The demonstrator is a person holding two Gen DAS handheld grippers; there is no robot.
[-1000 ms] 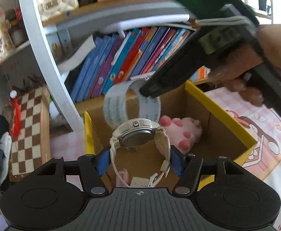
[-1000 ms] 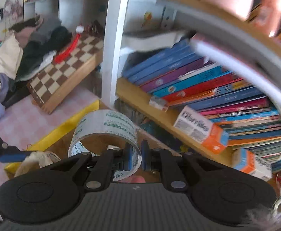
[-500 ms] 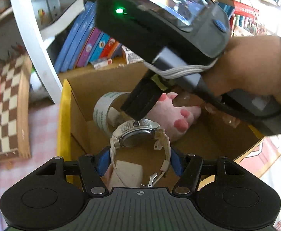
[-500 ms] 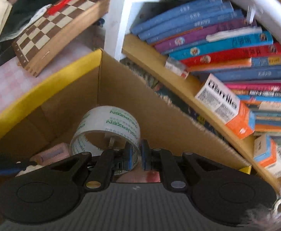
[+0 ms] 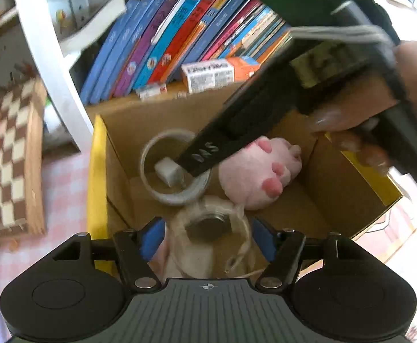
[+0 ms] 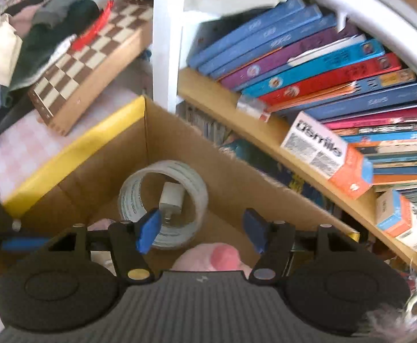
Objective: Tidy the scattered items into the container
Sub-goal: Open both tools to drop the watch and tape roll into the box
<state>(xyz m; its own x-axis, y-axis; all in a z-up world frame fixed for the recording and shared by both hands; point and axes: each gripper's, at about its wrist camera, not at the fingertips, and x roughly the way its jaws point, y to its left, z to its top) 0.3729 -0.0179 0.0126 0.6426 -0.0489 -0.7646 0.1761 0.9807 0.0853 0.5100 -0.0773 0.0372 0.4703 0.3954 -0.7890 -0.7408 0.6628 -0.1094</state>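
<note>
A cardboard box (image 5: 340, 197) with a yellow rim (image 6: 74, 148) holds a clear tape roll (image 5: 177, 197) (image 6: 197, 191), a small white charger cube (image 5: 167, 170) (image 6: 172, 197) inside the roll, and a pink plush paw (image 5: 254, 171) (image 6: 214, 255). My left gripper (image 5: 208, 235) is over the box with its blue pads spread; a white wristwatch (image 5: 210, 225), blurred, sits between them. My right gripper (image 6: 202, 228) is open above the tape roll and shows in the left wrist view (image 5: 208, 157) reaching down into the box.
A bookshelf with many coloured books (image 6: 323, 68) and small cartons (image 6: 325, 148) stands right behind the box. A white shelf post (image 5: 51, 65) and a wooden chessboard (image 5: 8, 154) are to the left. Clothes (image 6: 37, 28) lie beyond on the pink checked cloth (image 6: 14, 154).
My right gripper opened and let go of the tape roll, which now lies in the box around the charger cube. My left gripper's pads spread and the watch is blurred.
</note>
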